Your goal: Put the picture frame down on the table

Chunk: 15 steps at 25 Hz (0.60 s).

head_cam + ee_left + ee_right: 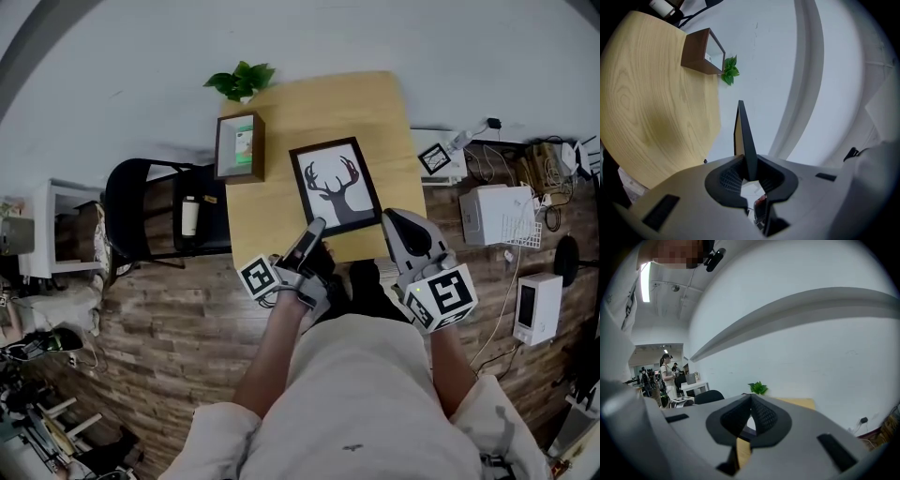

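Pale counter (319, 103), upper centre: deer picture frame (335, 185) apparently not yet laid flat, clamped in the left gripper's (314, 231) fingers; right gripper's (396, 219) fingers closed, empty.

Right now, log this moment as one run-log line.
left gripper: shut on frame | right gripper: shut, empty | frame: over table, contact unclear | step: not released

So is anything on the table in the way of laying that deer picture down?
Nothing visible. The left gripper clamps the picture frame by its near edge over bare table. The only other thing on it, a wooden box, stands apart by the far left edge.
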Each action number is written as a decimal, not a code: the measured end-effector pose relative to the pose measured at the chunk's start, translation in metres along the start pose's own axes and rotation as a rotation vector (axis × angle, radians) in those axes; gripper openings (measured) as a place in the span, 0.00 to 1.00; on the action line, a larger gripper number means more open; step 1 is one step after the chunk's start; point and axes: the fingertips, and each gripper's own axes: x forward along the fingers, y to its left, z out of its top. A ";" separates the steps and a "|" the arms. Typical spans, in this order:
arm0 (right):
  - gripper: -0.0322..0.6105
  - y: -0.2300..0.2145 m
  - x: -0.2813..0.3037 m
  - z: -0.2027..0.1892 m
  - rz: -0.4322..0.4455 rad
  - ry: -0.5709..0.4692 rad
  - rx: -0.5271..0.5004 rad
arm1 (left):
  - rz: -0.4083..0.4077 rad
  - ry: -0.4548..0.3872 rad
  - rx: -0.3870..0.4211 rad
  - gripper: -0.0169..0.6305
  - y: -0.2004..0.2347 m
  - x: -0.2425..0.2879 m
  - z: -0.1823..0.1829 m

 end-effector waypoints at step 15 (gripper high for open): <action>0.05 -0.047 0.027 0.014 0.070 -0.002 -0.012 | 0.019 -0.042 -0.005 0.11 0.019 0.047 0.011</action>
